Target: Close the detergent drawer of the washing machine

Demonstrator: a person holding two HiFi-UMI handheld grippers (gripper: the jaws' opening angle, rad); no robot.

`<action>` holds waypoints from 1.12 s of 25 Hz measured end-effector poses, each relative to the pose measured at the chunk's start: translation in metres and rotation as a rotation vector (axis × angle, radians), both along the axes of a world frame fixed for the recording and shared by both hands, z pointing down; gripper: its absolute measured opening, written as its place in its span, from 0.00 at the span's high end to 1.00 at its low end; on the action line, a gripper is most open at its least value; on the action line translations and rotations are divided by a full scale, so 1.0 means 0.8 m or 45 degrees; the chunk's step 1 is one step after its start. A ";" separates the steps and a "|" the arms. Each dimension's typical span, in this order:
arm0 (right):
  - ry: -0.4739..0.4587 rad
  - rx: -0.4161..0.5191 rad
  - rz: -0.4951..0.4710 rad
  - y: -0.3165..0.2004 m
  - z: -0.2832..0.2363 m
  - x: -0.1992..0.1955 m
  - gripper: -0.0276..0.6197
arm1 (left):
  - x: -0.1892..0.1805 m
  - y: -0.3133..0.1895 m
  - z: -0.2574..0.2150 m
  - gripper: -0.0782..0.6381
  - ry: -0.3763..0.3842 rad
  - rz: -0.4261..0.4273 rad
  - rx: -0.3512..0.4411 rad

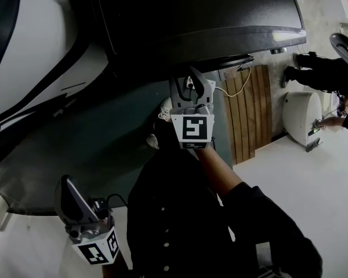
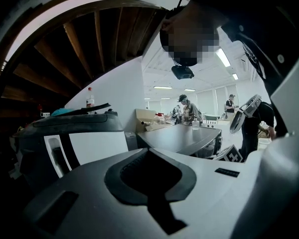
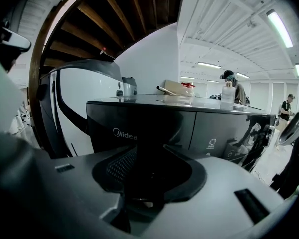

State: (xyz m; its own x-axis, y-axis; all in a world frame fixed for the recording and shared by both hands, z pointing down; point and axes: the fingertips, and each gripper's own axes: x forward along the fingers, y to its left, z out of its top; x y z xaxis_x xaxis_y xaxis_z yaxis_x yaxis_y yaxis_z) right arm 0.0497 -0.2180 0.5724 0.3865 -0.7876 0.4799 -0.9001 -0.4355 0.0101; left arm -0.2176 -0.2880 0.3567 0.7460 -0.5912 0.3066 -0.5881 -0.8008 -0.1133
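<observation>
Detergent drawer (image 3: 139,128), the dark front with the brand mark at the left end of the control panel of the washing machine (image 1: 209,10), looks about flush with that panel, and nothing of its inside shows. The right gripper (image 1: 191,88) hangs just before the panel's upper edge, jaws wide apart and empty. The left gripper (image 1: 72,198), well apart from the machine, is likewise spread, holding nothing.

The glossy black, Midea-marked detergent drawer (image 3: 139,128) sits top-left on the front of the washing machine (image 3: 229,133).

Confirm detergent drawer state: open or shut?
Looks shut: in the right gripper view the detergent drawer sits flush with the control panel beside it, with no gap or overhang visible.
</observation>
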 end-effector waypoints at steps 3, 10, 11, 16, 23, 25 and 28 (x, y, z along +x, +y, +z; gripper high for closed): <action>-0.011 0.026 -0.020 0.009 -0.019 0.012 0.78 | 0.014 -0.009 -0.010 0.87 0.026 0.013 0.031; -0.043 0.165 -0.119 0.037 -0.114 0.027 0.89 | 0.039 -0.013 -0.036 0.87 0.082 0.075 0.059; -0.030 0.191 -0.126 0.040 -0.131 0.030 0.89 | 0.042 -0.014 -0.040 0.87 0.089 0.081 0.066; 0.019 0.251 -0.131 0.061 -0.209 0.040 0.90 | 0.041 -0.024 -0.063 0.87 0.106 0.037 0.073; 0.053 0.329 -0.095 0.088 -0.299 0.043 0.90 | 0.035 -0.027 -0.101 0.87 0.145 0.007 0.108; 0.062 0.363 -0.084 0.094 -0.321 0.043 0.90 | 0.032 -0.026 -0.110 0.87 0.160 -0.002 0.111; 0.085 0.416 -0.075 0.100 -0.351 0.043 0.90 | 0.028 -0.024 -0.122 0.87 0.177 -0.008 0.123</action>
